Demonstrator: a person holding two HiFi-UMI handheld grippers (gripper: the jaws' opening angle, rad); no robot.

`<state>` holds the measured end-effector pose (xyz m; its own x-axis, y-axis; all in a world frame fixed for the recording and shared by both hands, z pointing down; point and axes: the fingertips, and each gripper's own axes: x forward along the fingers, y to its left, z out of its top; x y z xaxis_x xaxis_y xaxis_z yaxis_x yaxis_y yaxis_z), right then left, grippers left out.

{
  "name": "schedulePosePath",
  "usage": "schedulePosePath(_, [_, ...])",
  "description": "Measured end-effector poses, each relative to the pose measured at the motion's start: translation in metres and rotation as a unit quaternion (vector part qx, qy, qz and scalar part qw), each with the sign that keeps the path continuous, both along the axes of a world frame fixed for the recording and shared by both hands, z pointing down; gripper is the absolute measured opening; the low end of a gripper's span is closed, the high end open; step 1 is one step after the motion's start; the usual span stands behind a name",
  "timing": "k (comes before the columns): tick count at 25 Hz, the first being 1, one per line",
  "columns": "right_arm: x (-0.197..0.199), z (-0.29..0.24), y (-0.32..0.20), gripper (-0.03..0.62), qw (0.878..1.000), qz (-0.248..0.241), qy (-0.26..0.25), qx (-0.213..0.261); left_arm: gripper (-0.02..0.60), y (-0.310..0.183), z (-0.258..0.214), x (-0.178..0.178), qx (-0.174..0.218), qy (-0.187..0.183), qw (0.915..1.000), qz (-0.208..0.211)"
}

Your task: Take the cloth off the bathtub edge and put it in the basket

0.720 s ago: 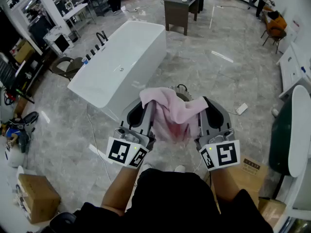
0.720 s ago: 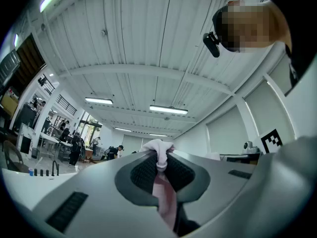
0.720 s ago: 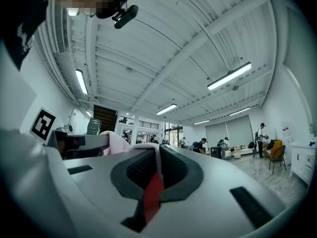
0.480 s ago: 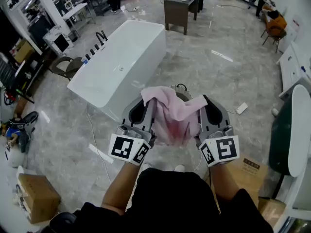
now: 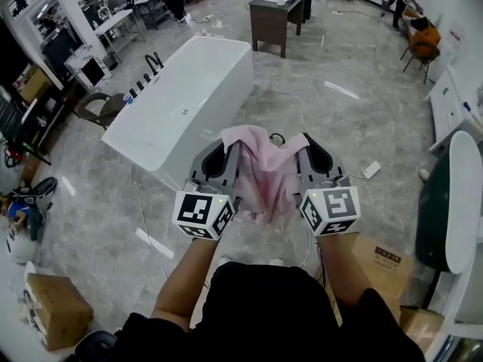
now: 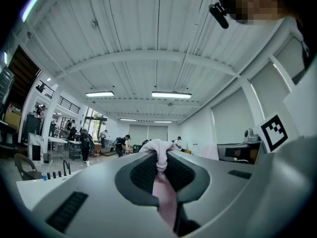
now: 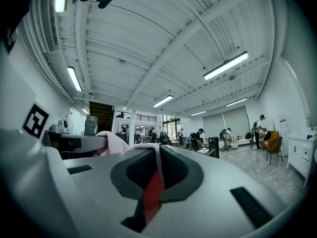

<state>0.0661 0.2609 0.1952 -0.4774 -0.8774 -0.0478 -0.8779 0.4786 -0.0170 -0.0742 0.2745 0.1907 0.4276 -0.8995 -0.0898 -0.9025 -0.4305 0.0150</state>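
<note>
Gripping pink cloth (image 5: 260,173) at both ends, left tool (image 5: 224,155) clenched on one edge, right tool (image 5: 308,151) clenched on other, cloth held up near bathtub (image 5: 181,100), above floor (image 5: 362,127).

— What stands in the way of the left gripper (image 5: 229,151)?
— The white bathtub (image 5: 181,89), just ahead and to its left.
— And the right gripper (image 5: 303,148)?
— Open floor (image 5: 355,127) ahead and to its right. The cloth (image 5: 263,168) fills the gap between both. A cardboard box (image 5: 385,259) sits behind it, lower.
</note>
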Motion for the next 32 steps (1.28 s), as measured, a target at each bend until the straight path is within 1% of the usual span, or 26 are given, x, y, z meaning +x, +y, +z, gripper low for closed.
schedulePosePath(2, [-0.003, -0.008, -0.005, 0.034, 1.000, -0.004, 0.004, 0.007, 0.038, -0.005, -0.004, 0.003, -0.001, -0.010, 0.9999, 0.001])
schedulePosePath(5, [-0.004, -0.015, -0.013, 0.034, 1.000, -0.009, 0.012, 0.015, 0.037, -0.013, -0.008, 0.007, 0.001, -0.015, 0.9999, 0.004])
schedulePosePath(10, [-0.004, -0.018, -0.021, 0.034, 1.000, -0.015, 0.014, 0.021, 0.037, -0.021, -0.016, 0.013, 0.035, -0.003, 0.9994, -0.006])
schedulePosePath(14, [-0.008, -0.031, -0.026, 0.034, 0.999, -0.026, 0.021, 0.034, 0.037, -0.028, -0.028, 0.031, 0.046, -0.017, 0.9988, -0.001])
schedulePosePath(18, [-0.004, -0.039, -0.028, 0.034, 0.998, -0.037, 0.015, 0.038, 0.037, -0.024, -0.034, 0.047, 0.046, -0.026, 0.9986, 0.004])
schedulePosePath(21, [-0.006, -0.041, -0.023, 0.034, 0.997, -0.057, 0.014, 0.042, 0.037, -0.019, -0.035, 0.046, 0.044, -0.029, 0.9986, -0.001])
schedulePosePath(25, [-0.011, -0.036, -0.022, 0.034, 0.996, -0.077, 0.022, 0.050, 0.037, -0.022, -0.027, 0.044, 0.035, -0.015, 0.9993, -0.003])
schedulePosePath(29, [-0.007, -0.030, -0.032, 0.034, 0.996, -0.079, 0.026, 0.042, 0.037, -0.035, -0.019, 0.062, 0.026, 0.017, 0.9991, 0.029])
schedulePosePath(32, [-0.003, -0.031, -0.042, 0.034, 0.997, -0.071, 0.018, 0.035, 0.037, -0.047, -0.019, 0.070, 0.030, 0.022, 0.9981, 0.050])
